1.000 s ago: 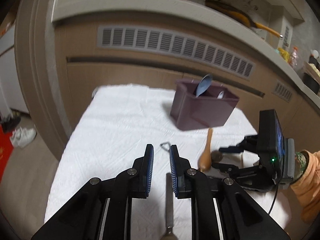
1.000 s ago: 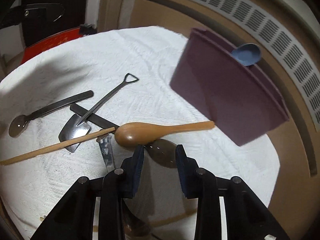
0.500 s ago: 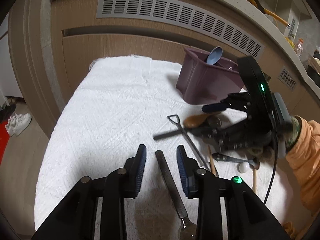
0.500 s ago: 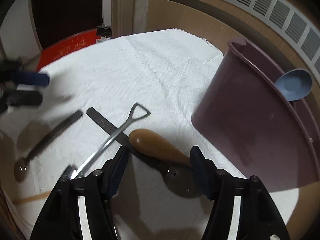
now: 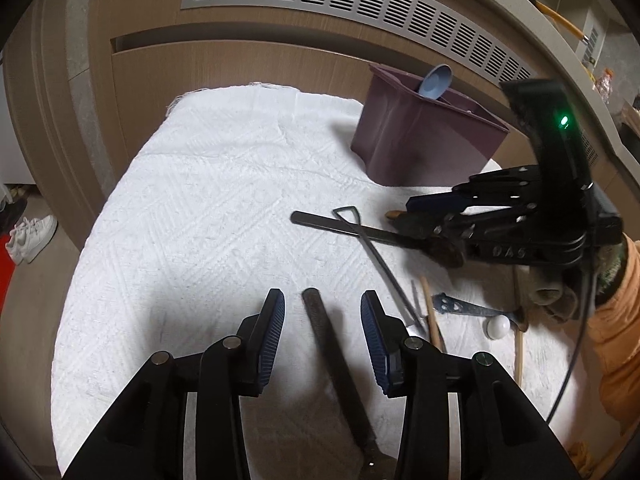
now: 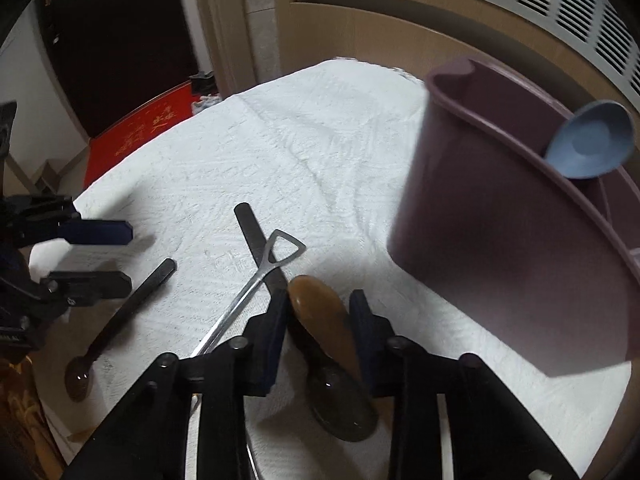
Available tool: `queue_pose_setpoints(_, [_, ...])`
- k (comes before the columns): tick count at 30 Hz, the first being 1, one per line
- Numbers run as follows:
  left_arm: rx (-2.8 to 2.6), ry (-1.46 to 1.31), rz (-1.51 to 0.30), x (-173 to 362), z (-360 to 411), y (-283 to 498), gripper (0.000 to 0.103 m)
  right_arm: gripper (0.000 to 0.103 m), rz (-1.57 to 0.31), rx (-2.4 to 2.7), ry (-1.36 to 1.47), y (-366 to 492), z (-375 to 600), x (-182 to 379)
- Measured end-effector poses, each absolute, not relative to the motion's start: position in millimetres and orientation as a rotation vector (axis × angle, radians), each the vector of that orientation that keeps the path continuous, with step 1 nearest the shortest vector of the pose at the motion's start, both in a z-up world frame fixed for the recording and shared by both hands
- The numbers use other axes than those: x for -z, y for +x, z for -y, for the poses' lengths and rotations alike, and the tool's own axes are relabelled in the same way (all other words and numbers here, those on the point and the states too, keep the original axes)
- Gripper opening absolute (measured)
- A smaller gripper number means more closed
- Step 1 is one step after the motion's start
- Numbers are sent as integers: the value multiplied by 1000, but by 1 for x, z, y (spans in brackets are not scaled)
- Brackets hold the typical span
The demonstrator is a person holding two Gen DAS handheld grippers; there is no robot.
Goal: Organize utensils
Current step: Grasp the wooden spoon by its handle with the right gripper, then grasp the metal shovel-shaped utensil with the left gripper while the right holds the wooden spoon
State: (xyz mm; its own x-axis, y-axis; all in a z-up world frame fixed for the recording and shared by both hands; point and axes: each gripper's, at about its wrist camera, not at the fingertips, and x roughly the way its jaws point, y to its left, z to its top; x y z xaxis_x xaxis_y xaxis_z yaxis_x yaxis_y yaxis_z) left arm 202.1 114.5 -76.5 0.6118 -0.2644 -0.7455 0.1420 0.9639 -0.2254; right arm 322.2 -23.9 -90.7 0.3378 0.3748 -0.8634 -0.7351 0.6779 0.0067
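Here the right hand-held gripper (image 6: 320,312) straddles the wooden spoon (image 6: 320,312) near its rounded brown end, its jaws closing on it; the pads look to be at or nearly at the wood, though full contact cannot be confirmed. The spoon lies on the white cloth of the tabletop (image 6: 280,140), just near of the purple utensil holder (image 6: 500,272), over a dark flat handle (image 6: 256,236) and beside a steel utensil with a loop-ended handle (image 6: 280,256). Wood of this kind is probably light, stiff and not fragile, but its smooth curved surface could roll between flat pads, so a hold across the thicker part seems safer than one on the thin shaft. The left hand-held gripper (image 5: 322,332) hangs at the near left with its jaws opening, a dark slim-handled spoon (image 5: 332,344) lying between the fingers, neither pad touching it. That one looks thin and hard, lying flat on soft cloth, so the fingertips would likely have to press into the fabric to catch its edges. The purple utensil holder stands at the far right of the cloth, upright, with inner dividers; a blue spoon (image 6: 592,144) leans bowl-up in its far compartment. What else is inside cannot be made out. More utensils lie at the near right in the left wrist view.
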Motion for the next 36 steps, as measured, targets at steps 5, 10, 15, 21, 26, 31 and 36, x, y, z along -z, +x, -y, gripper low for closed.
queue_pose_setpoints(5, [270, -129, -886, 72, -99, 201, 41, 6, -987, -682, -339, 312, 49, 67])
queue_pose_setpoints(10, [295, -137, -898, 66, -83, 203, 41, 4, -982, -622, -313, 301, 77, 52])
queue_pose_setpoints(15, [297, -118, -896, 63, -77, 196, 45, 5, -1016, -567, -268, 300, 101, 61])
queue_pose_setpoints(21, [248, -124, -892, 66, -87, 195, 52, 46, -1017, -447, -221, 296, 106, 87])
queue_pose_setpoints(26, [212, -134, -890, 74, -91, 202, 53, 53, -985, -342, -197, 286, 100, 94])
queue_pose_setpoints(31, [214, -142, -909, 81, -93, 206, 53, 51, -1022, -283, -192, 290, 102, 99])
queue_pose_setpoints(36, [213, -157, -936, 81, -90, 210, 53, 28, -1023, -348, -253, 282, 93, 99])
